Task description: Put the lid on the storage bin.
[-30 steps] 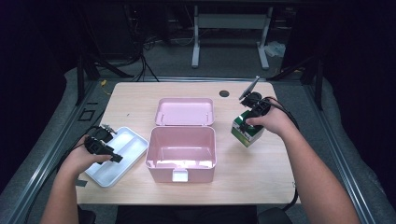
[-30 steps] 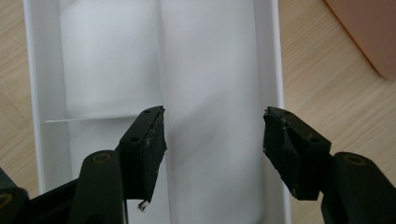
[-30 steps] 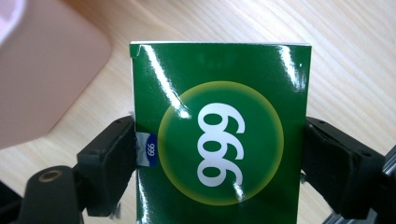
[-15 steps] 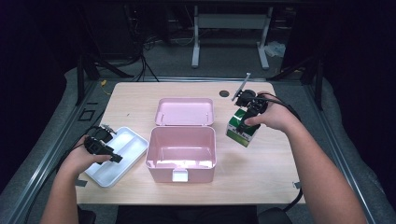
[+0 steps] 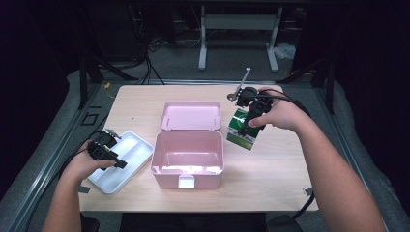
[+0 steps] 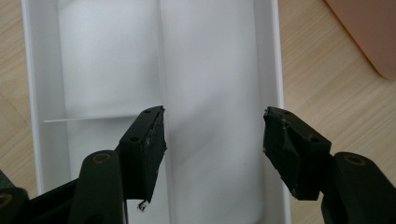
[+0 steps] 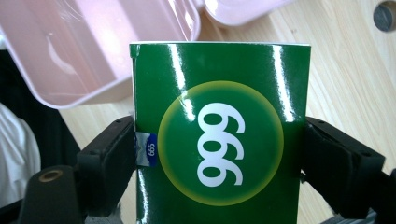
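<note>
A green box (image 5: 243, 129) printed with "999" (image 7: 219, 140) hangs tilted just right of the open pink case (image 5: 188, 153), held off the table. My right gripper (image 5: 252, 121) is shut on the green box, one jaw pressed against each side in the right gripper view. The pink case's lid (image 5: 191, 116) lies back flat behind it, and its bottom holds nothing. At the table's front left my left gripper (image 5: 112, 159) hovers open over a white divided tray (image 5: 126, 153); the tray's compartments (image 6: 205, 84) show between its spread jaws.
A small dark round mark (image 5: 232, 97) sits on the table behind the right hand. The wooden table (image 5: 270, 179) has bare room at the front right. Dark floor, cables and a metal stand lie beyond the far edge.
My right gripper has carried the green box left toward the pink case and lifted it slightly. The left gripper has stayed over the white tray.
</note>
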A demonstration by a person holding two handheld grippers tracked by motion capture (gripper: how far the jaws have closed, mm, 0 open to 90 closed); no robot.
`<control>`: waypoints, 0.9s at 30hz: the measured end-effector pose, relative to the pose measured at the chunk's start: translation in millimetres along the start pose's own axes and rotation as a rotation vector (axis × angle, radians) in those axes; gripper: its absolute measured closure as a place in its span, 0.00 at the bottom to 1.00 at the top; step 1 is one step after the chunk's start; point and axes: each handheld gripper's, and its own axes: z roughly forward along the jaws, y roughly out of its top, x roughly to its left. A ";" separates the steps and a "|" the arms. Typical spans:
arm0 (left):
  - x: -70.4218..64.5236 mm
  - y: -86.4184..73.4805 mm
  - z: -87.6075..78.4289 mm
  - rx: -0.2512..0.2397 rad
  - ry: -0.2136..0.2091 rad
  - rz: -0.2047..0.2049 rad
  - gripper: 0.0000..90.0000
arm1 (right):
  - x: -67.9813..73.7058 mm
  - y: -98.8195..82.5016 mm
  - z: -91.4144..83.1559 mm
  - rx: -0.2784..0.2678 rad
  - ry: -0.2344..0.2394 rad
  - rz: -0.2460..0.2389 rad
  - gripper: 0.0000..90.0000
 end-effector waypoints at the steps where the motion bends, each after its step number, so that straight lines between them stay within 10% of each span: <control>1: 0.0 0.0 0.1 0.000 0.001 0.000 0.43 | 2.3 2.9 -0.6 0.003 0.006 -0.008 0.18; 16: 1.2 -0.6 -0.2 0.001 -0.001 0.002 0.43 | 40.9 51.0 14.3 -0.040 0.109 -0.120 0.18; 18: 1.5 -0.9 -0.9 -0.002 -0.002 0.001 0.43 | 48.5 59.8 12.2 0.034 0.046 -0.166 0.18; 27: 2.3 -2.1 -1.4 -0.005 -0.003 -0.001 0.43 | 69.2 81.3 27.5 0.011 0.095 -0.245 0.18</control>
